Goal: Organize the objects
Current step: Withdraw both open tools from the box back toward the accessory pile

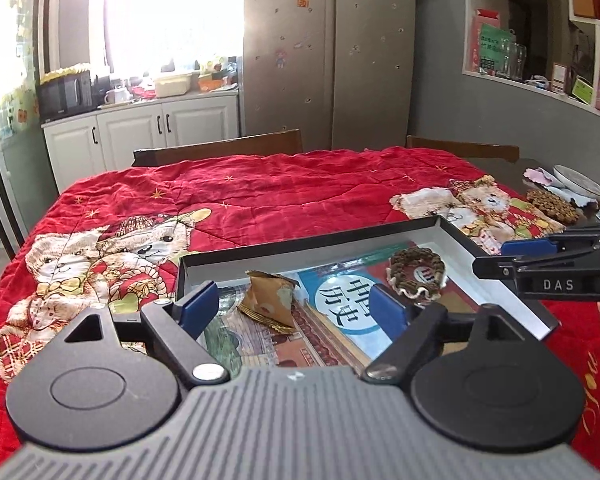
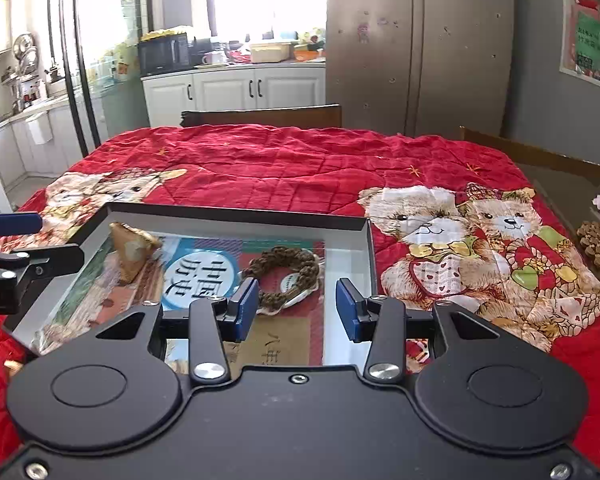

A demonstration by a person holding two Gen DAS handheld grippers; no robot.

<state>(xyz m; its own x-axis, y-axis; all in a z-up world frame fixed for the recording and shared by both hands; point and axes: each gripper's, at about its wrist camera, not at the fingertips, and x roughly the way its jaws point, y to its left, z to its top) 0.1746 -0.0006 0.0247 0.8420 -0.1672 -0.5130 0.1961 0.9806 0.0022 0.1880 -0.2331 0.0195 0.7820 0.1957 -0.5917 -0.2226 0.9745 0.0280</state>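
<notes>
Both grippers hover over the near edge of the shallow box (image 2: 364,248) on the red-quilted table (image 2: 284,168), fingers spread wide, holding nothing. Inside lie a book (image 2: 204,276), a gold wrapped packet (image 2: 134,250) and a bead bracelet (image 2: 286,274). I'd guess the next item is the beaded mat (image 2: 598,246) out to the right, calling for the right gripper (image 2: 298,308) to reach over; the left gripper (image 1: 292,306) just waits

Daylight from the window (image 1: 160,12) ahead of me blows out to white glare, my views stay bright and sharp, and the fisheye bends edges.
</notes>
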